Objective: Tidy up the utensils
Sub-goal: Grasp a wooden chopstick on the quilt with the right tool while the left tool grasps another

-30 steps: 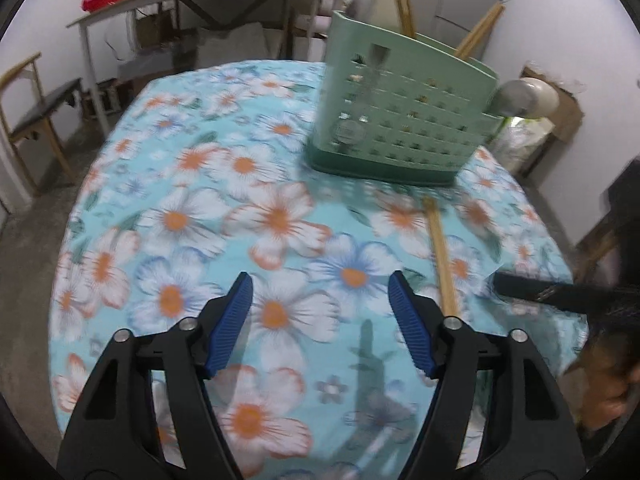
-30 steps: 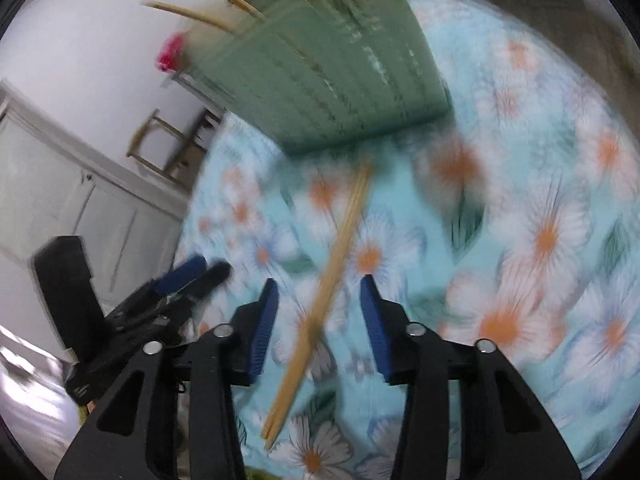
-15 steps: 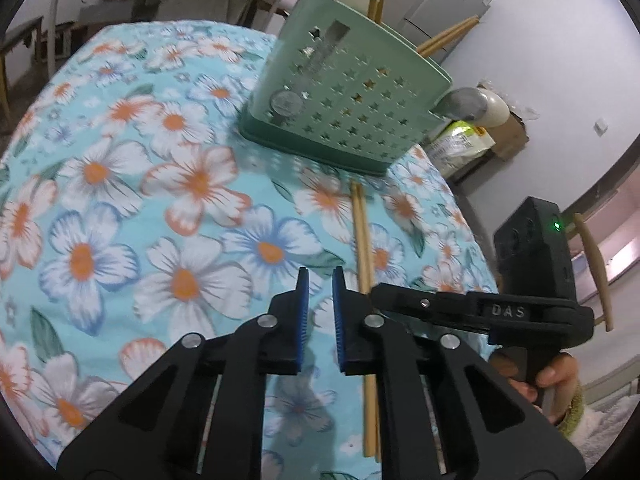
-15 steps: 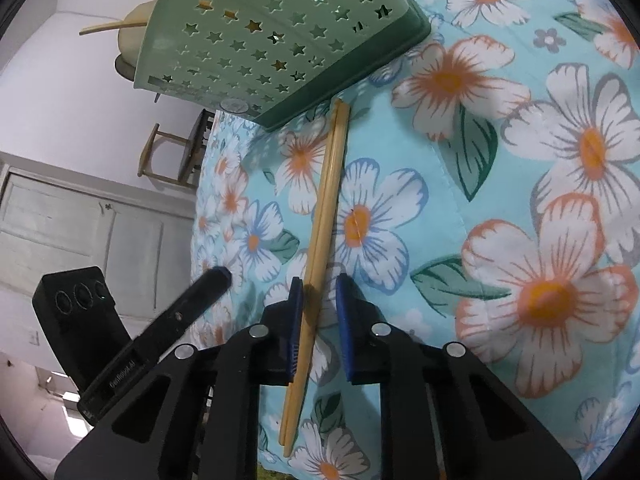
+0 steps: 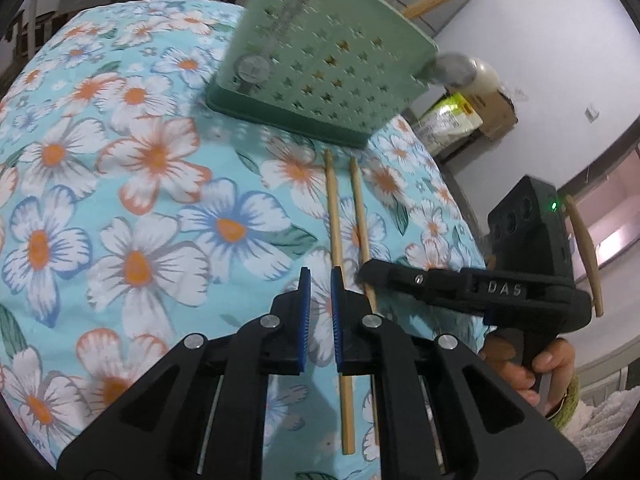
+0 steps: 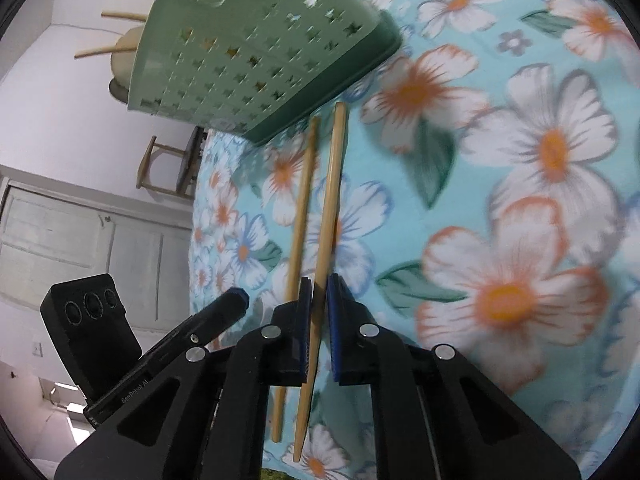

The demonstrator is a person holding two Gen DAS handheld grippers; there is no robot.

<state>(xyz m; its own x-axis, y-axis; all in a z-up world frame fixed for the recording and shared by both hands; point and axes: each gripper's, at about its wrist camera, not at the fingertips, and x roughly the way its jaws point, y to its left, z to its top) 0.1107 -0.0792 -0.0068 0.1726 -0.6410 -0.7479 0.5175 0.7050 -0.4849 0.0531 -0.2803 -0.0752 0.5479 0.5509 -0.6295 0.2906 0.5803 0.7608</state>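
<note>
My right claw (image 6: pixel 318 300) is clamped on one chopstick (image 6: pixel 330 200). The other chopstick (image 6: pixel 302 200) lies just beside it on the flowery tabletop (image 6: pixel 520 200). Both sticks point at the green basket (image 6: pixel 256 52), which stands near their far ends. My left claw (image 5: pixel 318 292) is nearly closed and holds nothing. I think I am at the picking-up step. Next I should lift my stick, tip it upright, and drop it into the basket with the other sticks there.
</note>
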